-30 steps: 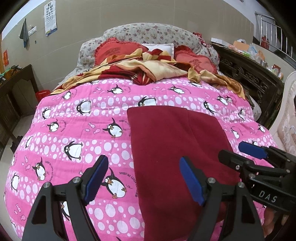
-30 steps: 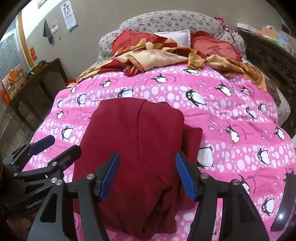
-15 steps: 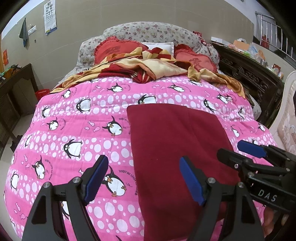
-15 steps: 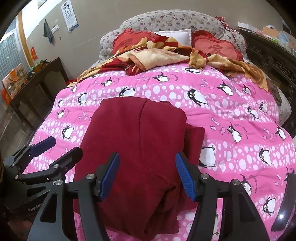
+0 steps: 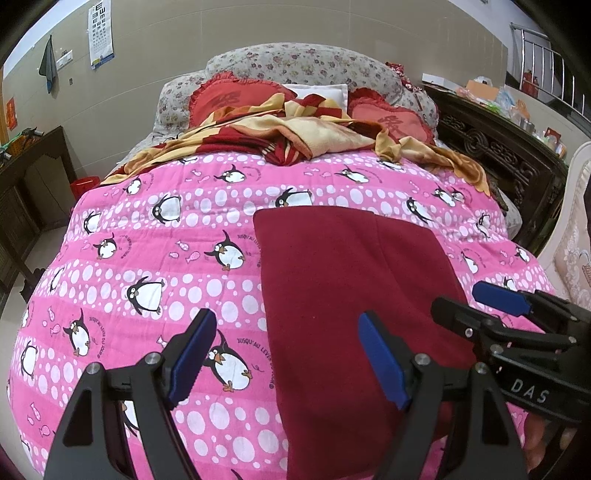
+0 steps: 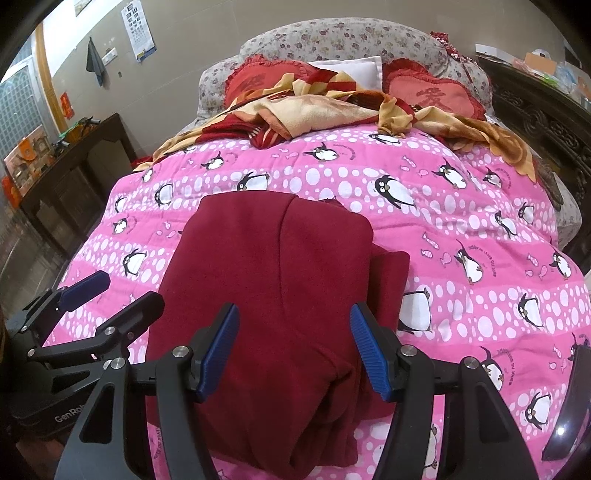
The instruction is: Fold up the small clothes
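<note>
Left wrist view: my left tool [image 5: 284, 354] spread, empty, above quilt [image 5: 147, 258]; red garment [image 5: 351, 295] at 3 o'clock, lengthwise-folded.

Right wrist view: my right tool [image 6: 291, 350] spread, empty over garment's near end. Next, I judge: pinch near hem, fold toward 12 o'clock.

"DAS" in pale letters on black body of right gripper [image 5: 491, 306], seen at right edge of left wrist view. "GenRo…", cut off, on black body of left gripper [image 6: 110, 295], at lower left of right wrist view. "JUSQU'AU LEVER DU JOUR" printed beside penguins on pink dotted penguin quilt [image 5: 184, 295]. Large Chinese character on red heart-shaped frilled cushion [image 6: 432, 94] at bed head. Eye chart poster [image 5: 100, 35] on wall, rows too small to read.
</note>
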A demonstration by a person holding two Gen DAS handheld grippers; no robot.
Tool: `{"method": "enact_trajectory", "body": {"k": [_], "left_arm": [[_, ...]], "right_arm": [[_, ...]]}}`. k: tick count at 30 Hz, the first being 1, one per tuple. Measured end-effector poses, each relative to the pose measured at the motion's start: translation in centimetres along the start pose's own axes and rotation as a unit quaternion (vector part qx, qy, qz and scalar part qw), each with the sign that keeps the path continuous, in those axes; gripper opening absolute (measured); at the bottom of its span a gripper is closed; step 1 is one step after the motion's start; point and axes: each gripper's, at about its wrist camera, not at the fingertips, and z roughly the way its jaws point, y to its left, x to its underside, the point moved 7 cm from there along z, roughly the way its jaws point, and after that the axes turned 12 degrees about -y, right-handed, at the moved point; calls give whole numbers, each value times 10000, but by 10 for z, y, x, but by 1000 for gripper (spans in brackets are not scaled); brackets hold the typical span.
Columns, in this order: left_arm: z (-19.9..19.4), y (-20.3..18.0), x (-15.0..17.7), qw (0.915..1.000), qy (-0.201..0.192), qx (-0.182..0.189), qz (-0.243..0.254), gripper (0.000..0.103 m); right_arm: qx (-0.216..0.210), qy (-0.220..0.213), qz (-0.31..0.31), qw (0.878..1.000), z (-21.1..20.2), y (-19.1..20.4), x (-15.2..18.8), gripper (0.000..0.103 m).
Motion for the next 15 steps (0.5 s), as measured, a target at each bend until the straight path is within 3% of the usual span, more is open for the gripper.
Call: {"method": "enact_trajectory", "body": {"k": [15], "left_arm": [[0, -1, 1, 10000, 31, -1, 2, 83]], "right_arm": [[5, 13, 35, 10000, 2, -3, 1, 61]]}}
